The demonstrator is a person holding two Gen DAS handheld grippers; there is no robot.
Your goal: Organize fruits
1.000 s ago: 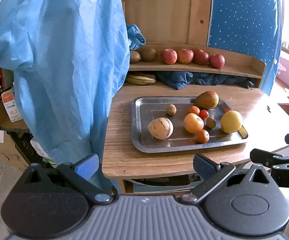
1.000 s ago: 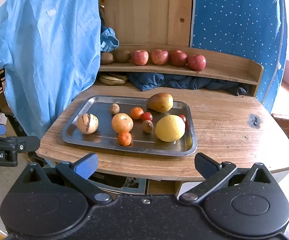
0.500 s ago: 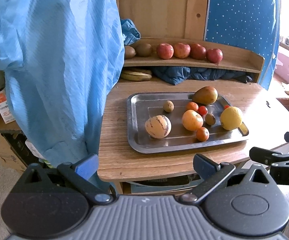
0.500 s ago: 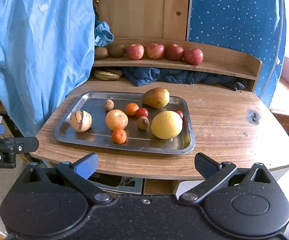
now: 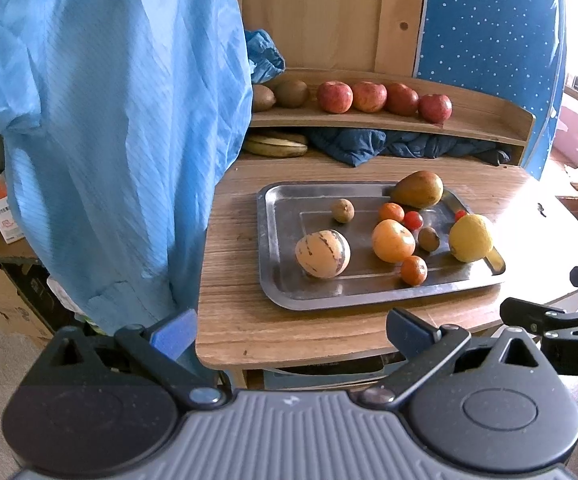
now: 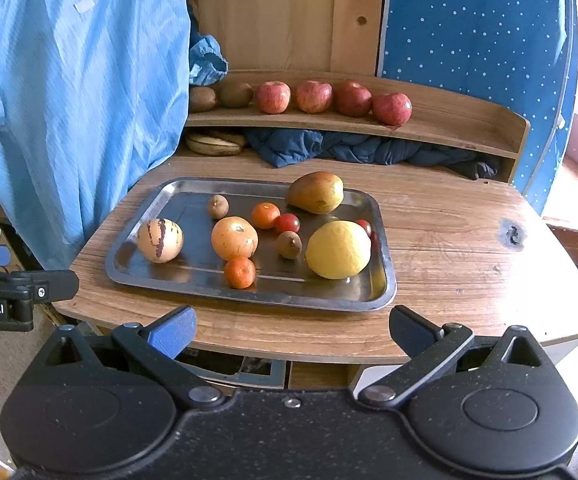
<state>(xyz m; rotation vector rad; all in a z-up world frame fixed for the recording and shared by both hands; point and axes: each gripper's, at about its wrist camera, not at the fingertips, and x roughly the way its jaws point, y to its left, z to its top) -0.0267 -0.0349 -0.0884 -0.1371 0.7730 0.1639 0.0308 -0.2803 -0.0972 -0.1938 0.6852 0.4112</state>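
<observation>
While both grippers, left gripper [image 5: 289, 330] and right gripper [image 6: 291, 326], gape empty, four apples [image 6: 313, 97] line the shelf [image 6: 449, 120]; only the right view shows the table's [image 6: 469, 260] dark knot [image 6: 511, 233] at three o'clock of the tray [image 6: 385, 280].

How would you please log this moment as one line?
left gripper: open, empty | right gripper: open, empty | tray: fruit inside | shelf: apples

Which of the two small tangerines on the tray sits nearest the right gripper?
The tangerine by the tray's front rim, just in front of the big orange. The other tangerine lies farther back, beside a cherry tomato. The right gripper is open and empty.
</observation>
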